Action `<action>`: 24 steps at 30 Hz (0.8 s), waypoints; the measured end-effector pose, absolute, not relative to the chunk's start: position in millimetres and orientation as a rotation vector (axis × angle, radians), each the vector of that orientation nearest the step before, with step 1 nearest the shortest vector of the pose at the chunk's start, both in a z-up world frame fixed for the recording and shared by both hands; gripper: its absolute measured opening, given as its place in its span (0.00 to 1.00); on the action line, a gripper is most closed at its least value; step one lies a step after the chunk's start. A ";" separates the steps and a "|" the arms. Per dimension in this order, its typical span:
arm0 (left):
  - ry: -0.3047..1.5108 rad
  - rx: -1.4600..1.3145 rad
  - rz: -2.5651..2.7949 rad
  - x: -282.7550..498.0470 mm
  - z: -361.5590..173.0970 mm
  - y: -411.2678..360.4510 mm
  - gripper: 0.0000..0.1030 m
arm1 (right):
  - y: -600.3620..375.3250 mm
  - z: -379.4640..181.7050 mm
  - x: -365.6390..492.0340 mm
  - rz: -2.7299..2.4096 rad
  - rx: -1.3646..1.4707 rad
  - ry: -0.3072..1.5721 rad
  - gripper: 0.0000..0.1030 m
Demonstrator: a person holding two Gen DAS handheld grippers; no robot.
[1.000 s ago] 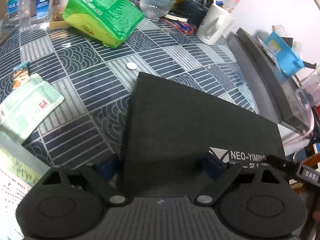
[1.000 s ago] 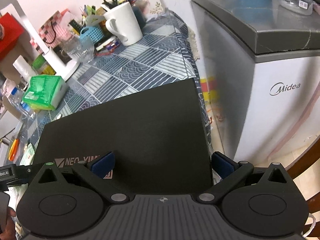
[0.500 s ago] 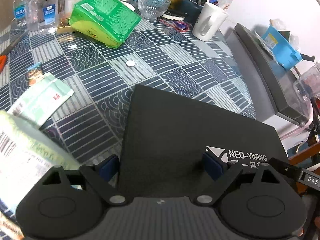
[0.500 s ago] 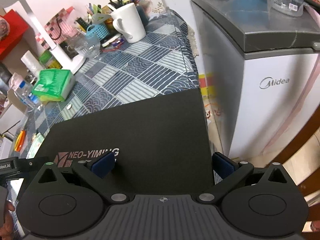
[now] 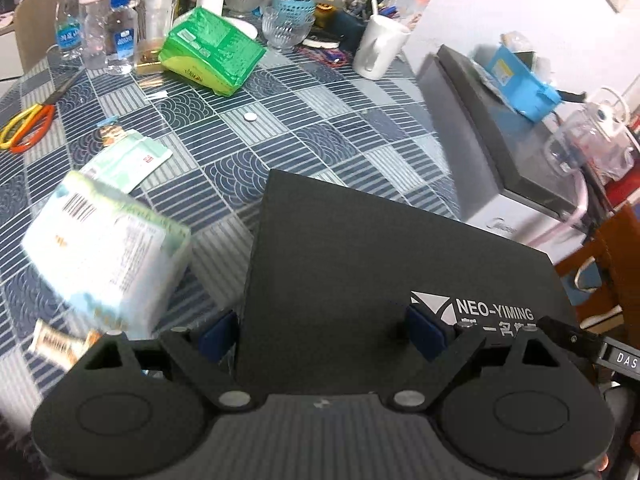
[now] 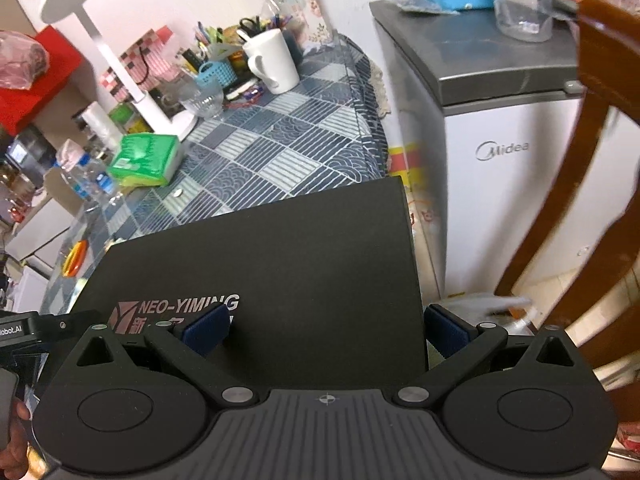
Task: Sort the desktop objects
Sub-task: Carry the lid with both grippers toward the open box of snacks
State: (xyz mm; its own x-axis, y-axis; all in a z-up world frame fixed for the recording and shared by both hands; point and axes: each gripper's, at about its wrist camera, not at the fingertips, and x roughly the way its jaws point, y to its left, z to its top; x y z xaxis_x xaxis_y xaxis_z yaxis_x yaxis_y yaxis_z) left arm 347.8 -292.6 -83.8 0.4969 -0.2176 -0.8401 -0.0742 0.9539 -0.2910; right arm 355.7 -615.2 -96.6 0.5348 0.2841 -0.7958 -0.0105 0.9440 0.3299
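A flat black box (image 5: pixel 380 248) printed NEO-YIMING hangs above the near part of the patterned table (image 5: pixel 320 120), held from its near edge by both grippers. My left gripper (image 5: pixel 323 334) is shut on it, with one blue pad at the box's left edge and the other on its top face by the logo. My right gripper (image 6: pixel 326 331) grips the same black box (image 6: pixel 280 256), with one pad on the logo and the other at the right edge. A pale green-white packet (image 5: pixel 104 252) with a barcode sits blurred to the left of the left gripper.
On the table lie a green tissue pack (image 5: pixel 212 54), a white mug (image 5: pixel 378 54), a coin (image 5: pixel 251 117), scissors (image 5: pixel 26 124), flat sachets (image 5: pixel 128 160) and water bottles (image 5: pixel 120 40). A grey-topped fridge (image 6: pixel 500 152) stands right of the table. A wooden chair (image 6: pixel 580 200) is near my right gripper.
Both grippers have risen and drawn back with the black box, so the table looks farther off. The pale packet has come into the left wrist view and the chair into the right.
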 end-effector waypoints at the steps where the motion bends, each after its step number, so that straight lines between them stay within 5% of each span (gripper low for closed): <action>1: 1.048 -0.306 -0.092 338.8 -78.5 -294.3 1.00 | -617.4 -91.3 347.1 0.179 0.303 0.992 1.00; 24: 0.989 -0.321 -0.136 119.7 -6.5 -295.5 1.00 | -620.1 -5.7 123.2 0.161 0.271 0.933 1.00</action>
State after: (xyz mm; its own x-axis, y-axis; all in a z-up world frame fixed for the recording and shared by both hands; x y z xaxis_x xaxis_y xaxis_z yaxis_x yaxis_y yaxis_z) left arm 119.7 -295.5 -6.5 0.5461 -0.2566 -0.7975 -0.0324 0.9448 -0.3262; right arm 123.2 -620.1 -5.7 0.5865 0.2529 -0.7694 -0.0195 0.9542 0.2987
